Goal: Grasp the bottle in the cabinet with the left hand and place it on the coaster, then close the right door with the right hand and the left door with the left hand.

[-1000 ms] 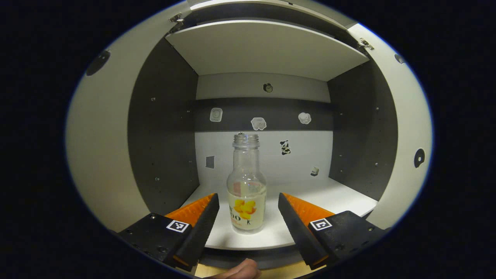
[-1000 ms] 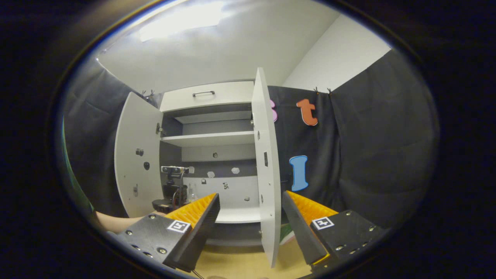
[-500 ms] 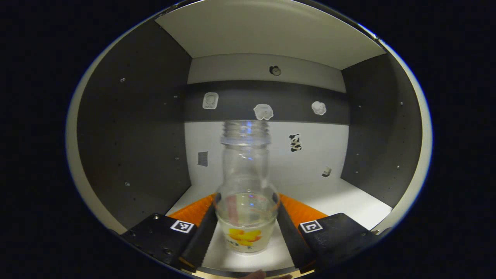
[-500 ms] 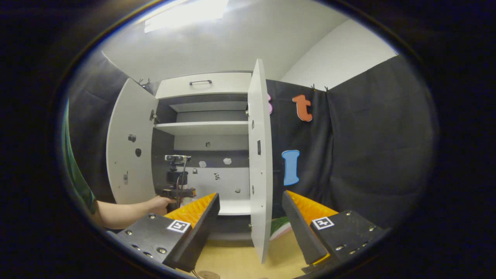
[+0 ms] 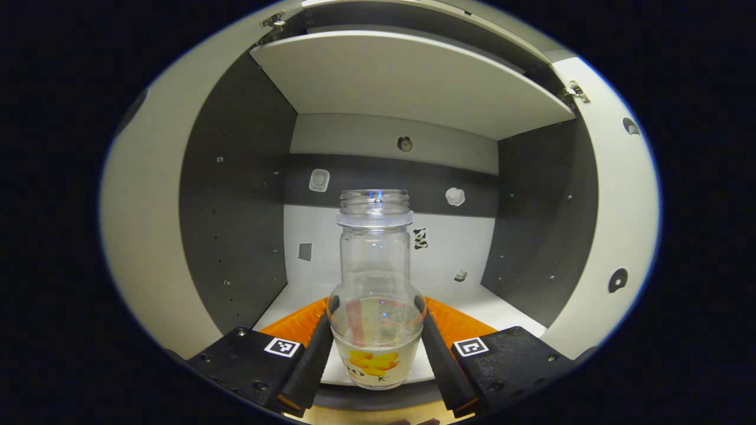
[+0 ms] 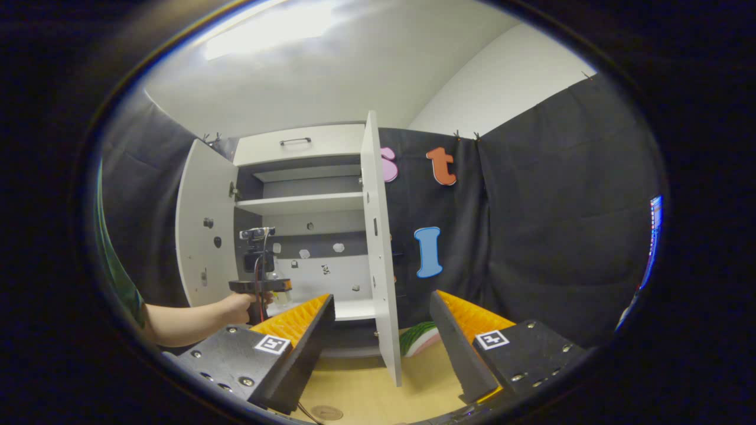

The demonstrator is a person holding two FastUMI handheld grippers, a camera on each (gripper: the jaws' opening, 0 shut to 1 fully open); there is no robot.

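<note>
The left door [image 6: 204, 236] stands wide. The left gripper [image 5: 375, 348] clamps the bottle [image 5: 376, 295] low on its belly at the shelf's [image 5: 508, 310] front edge (clear, smooth, probably light and slippery). Room to withdraw looks generous. The right door [image 6: 378, 248] juts out edge-on; the right gripper [image 6: 383, 348] gapes, holding nothing.

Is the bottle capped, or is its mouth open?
Open. In the left gripper view the bottle shows bare neck threads and a clear rim with no cap, standing upright between the left hand-held gripper fingers.
</note>
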